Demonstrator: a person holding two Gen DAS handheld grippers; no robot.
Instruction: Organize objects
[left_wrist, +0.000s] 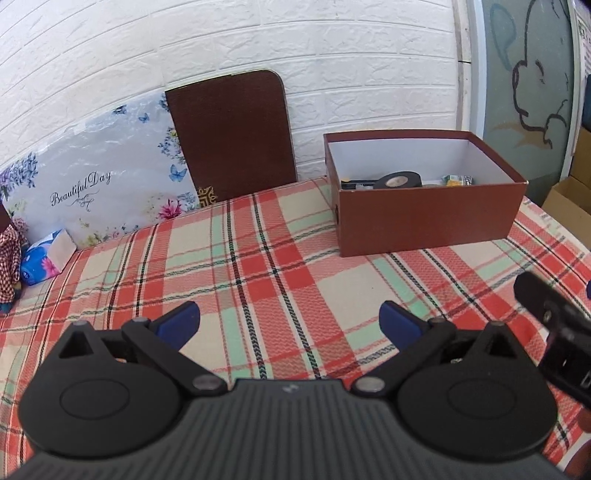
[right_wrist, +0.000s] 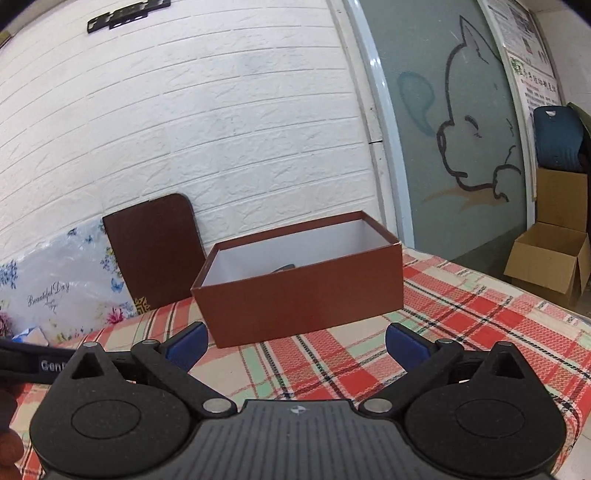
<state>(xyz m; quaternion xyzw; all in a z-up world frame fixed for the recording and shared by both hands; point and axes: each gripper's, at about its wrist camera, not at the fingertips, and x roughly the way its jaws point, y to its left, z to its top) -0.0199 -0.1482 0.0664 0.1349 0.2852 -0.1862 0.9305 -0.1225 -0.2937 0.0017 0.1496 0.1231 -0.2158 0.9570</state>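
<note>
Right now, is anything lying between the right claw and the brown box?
Nothing visible does. The right claw is open and empty, and only bare plaid tablecloth lies between it and the brown box, whose top is open.

Left gripper (left_wrist: 290, 321) spread wide and empty over plaid cloth (left_wrist: 258, 266). At one o'clock, open brown box (left_wrist: 428, 218) holding black tape roll (left_wrist: 399, 180). At twelve, brown lid (left_wrist: 232, 136) leaning on wall. At nine, blue tissue pack (left_wrist: 42, 262).
</note>
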